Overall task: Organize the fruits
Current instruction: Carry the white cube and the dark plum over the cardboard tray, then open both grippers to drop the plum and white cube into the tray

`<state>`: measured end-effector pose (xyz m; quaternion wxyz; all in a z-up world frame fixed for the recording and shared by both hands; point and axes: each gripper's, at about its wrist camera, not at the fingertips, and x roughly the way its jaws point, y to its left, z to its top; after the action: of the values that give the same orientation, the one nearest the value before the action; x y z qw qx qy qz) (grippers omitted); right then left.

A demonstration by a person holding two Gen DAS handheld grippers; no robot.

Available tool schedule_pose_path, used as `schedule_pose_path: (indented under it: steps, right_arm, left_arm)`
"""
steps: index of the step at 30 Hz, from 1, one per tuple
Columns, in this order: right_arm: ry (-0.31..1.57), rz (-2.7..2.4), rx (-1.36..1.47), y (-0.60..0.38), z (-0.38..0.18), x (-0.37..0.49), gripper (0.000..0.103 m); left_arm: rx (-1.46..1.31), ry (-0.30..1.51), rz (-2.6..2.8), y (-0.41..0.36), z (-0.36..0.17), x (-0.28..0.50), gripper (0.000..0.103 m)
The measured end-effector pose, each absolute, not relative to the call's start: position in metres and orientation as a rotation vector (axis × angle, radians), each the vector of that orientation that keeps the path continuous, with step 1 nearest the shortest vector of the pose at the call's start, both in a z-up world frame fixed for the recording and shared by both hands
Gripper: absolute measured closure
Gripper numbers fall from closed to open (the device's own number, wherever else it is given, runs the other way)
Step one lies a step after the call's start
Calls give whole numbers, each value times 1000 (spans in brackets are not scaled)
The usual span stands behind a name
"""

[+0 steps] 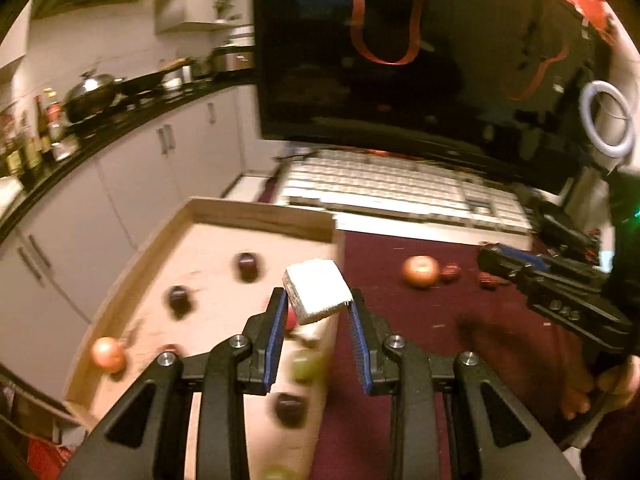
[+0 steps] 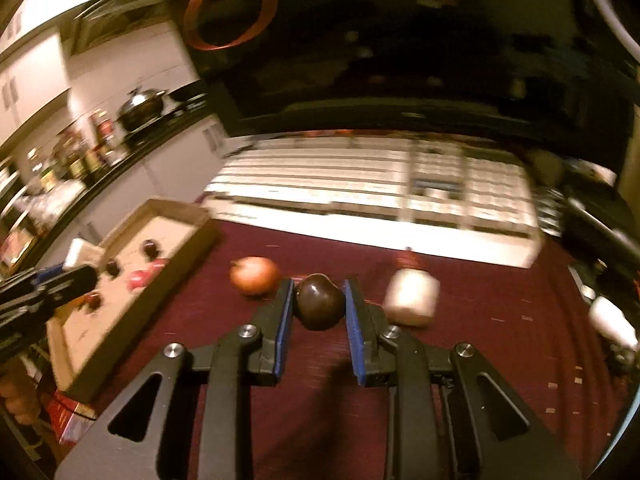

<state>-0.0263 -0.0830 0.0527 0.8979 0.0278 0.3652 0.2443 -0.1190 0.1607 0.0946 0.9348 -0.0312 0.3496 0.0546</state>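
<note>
I am holding a white, blocky, foam-like cube [image 1: 317, 291] between the blue pads of my left gripper [image 1: 318, 300], which is clamped on it over the right edge of the shallow brown cardboard box [image 1: 256, 213]. Several small dark round fruits [image 1: 247, 265], an orange-pink round fruit [image 1: 108, 354] and a greenish one [image 1: 307, 365] are lying on the box's pale floor. My right gripper [image 2: 319, 294] is closed around a dark, glossy round plum-like fruit [image 2: 320, 300], above the maroon cloth-covered tabletop [image 2: 320, 400]. Just left of it, a blurred orange-pink round fruit [image 2: 254, 275] is resting on the cloth; to the right, a pale blurred lump [image 2: 412, 297] is sitting nearby. A white computer keyboard [image 2: 376, 188] is lying behind them, under a dark monitor [image 2: 400, 40].
</note>
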Motion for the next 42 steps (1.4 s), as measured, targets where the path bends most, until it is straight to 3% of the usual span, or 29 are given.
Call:
schedule_pose_path:
  steps: [10,19,34,42]
  right_arm:
    - [754,706,-5,34,80,-39,76]
    - [849,825,-56,116,67,-43,76]
    - [1033,872,-116,163,15,-49,76]
    - [991,834,-197,171,14,-52,76]
  left_arm:
    - [-36,779,204,231,86,-120,73]
    - [-40,851,213,252,60,-126,73]
    - [76,877,320,255,40,-125,73]
    - [109,866,382,256,41,-123,73]
